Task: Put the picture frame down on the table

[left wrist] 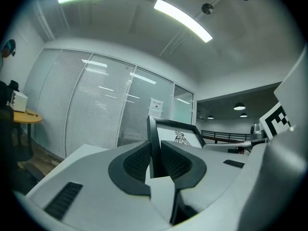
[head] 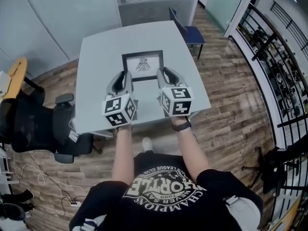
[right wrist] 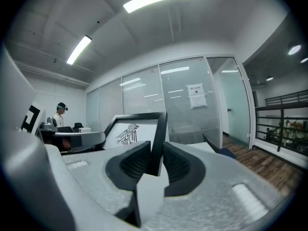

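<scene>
Clearly, each side bar of the picture frame (head: 142, 64) is pinched, the left one by the left tongs (head: 126, 77), the right one by the right tongs (head: 163, 74), probably to keep it level. The frame hangs over the middle of the tabletop (head: 96, 61), with bare surface all around; a blue chair (head: 191, 32) stands beyond the far corner.

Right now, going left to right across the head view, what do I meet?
black office chair → left gripper → picture frame → right gripper → black railing
</scene>
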Available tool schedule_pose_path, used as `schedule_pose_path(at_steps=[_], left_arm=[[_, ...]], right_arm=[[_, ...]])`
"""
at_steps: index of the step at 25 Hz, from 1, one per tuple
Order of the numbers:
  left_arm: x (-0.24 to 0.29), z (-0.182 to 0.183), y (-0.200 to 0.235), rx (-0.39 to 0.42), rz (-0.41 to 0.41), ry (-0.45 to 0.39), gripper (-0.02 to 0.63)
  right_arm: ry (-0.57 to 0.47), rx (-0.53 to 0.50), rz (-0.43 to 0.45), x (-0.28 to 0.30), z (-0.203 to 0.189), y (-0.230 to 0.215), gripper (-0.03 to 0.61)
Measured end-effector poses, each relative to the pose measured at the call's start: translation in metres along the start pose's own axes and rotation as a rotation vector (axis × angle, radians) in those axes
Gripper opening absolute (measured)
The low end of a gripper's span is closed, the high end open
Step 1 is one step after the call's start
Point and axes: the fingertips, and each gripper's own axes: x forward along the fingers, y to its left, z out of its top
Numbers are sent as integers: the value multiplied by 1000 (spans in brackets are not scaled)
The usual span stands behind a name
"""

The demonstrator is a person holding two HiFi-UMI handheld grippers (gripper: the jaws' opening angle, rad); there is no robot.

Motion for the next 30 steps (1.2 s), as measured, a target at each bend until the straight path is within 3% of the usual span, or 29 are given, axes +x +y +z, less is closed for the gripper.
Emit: schedule_pose_path(at_steps=[15, 30], left_arm=[[92, -18, 84, -75, 13, 59, 69], [203, -50, 114, -68, 84, 158, 71]], right_arm=[[89, -24, -16, 122, -12, 0, 78], [177, 16, 45, 238, -38, -60, 78]])
